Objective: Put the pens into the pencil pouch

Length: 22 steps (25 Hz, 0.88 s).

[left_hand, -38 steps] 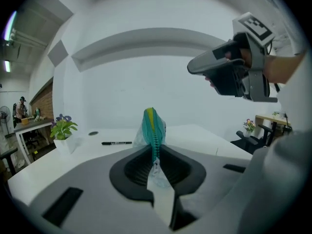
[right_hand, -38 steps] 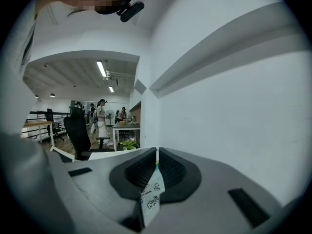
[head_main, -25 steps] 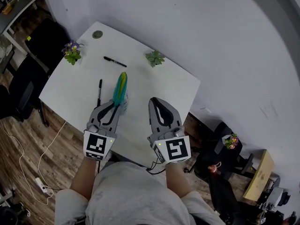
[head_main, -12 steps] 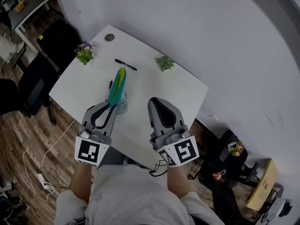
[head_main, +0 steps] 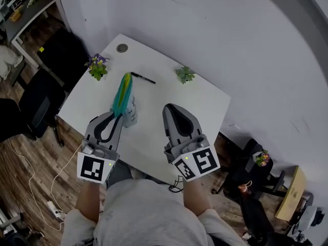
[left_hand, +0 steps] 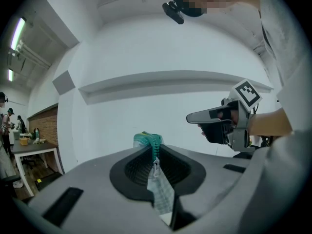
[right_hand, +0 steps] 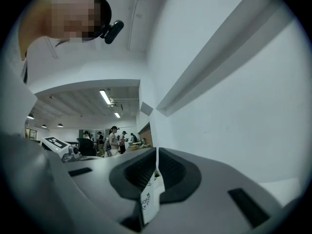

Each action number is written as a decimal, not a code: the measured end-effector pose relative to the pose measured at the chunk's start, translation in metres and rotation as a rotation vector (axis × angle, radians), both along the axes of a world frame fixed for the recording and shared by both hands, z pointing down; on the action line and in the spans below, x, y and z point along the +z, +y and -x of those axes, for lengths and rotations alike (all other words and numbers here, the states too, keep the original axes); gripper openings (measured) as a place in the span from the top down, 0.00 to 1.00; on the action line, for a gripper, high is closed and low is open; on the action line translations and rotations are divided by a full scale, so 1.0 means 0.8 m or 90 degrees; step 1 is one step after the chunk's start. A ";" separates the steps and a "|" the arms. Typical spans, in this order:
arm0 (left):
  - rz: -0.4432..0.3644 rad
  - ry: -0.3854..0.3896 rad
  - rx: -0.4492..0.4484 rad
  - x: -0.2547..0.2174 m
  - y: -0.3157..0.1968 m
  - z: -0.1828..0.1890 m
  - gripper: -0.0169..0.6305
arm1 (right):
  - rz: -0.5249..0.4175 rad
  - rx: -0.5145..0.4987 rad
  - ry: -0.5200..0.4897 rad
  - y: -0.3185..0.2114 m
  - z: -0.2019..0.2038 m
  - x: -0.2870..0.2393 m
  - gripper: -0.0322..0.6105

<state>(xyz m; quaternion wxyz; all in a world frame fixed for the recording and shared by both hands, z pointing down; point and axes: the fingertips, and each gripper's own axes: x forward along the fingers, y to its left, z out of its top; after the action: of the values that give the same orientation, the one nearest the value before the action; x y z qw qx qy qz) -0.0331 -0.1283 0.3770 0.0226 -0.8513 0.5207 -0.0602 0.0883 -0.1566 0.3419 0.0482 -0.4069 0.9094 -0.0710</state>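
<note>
White table (head_main: 169, 101) in the corner of a white-walled room, wood floor (head_main: 31, 158) around it. Closest to the person, both grippers sit over the near edge of the tabletop, and both have come up in the last second.

The left gripper (head_main: 118, 117) is pinching the pouch (head_main: 123, 88) by one end. Its jaws are narrowed onto the fabric, and the zip (left_hand: 155, 151) runs right up between them in the left gripper view. A second ago the pouch lay on the tabletop. Now it's lifted clear, sticking out from the jaws toward the far edge, over the left half.

The right gripper (head_main: 175, 108) hangs just beside it with its jaws pressed together. There's no pen or pouch in them, just a small white tag at their base that looks like the gripper's own.

Further out, one black pen (head_main: 143, 78) lies near the far edge, between the two little plants (head_main: 97, 66). The other pen, which lay left of the pouch a second ago, doesn't show now. It's probably hidden under the pouch and left gripper.

So no pens are in yet. The pouch is picked up and steadied, and the zip looks shut as far as can be told. The right gripper likely has to pull it open before any pen goes in.
</note>
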 end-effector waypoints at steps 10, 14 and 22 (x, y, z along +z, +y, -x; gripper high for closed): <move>-0.001 0.004 0.087 -0.008 -0.035 0.074 0.88 | 0.169 0.073 0.055 -0.046 0.074 0.053 0.89; 0.003 0.008 0.105 -0.004 -0.044 0.102 0.88 | 0.245 0.071 0.075 -0.057 0.105 0.092 0.89; 0.016 0.009 0.144 0.013 -0.055 0.147 0.88 | 0.381 0.099 0.092 -0.066 0.143 0.184 0.89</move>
<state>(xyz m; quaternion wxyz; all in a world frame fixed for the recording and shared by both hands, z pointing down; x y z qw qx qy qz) -0.1509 -0.1724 0.3871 0.0151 -0.9051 0.4209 -0.0581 -0.0258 -0.2094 0.4889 -0.1330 -0.4751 0.8155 -0.3024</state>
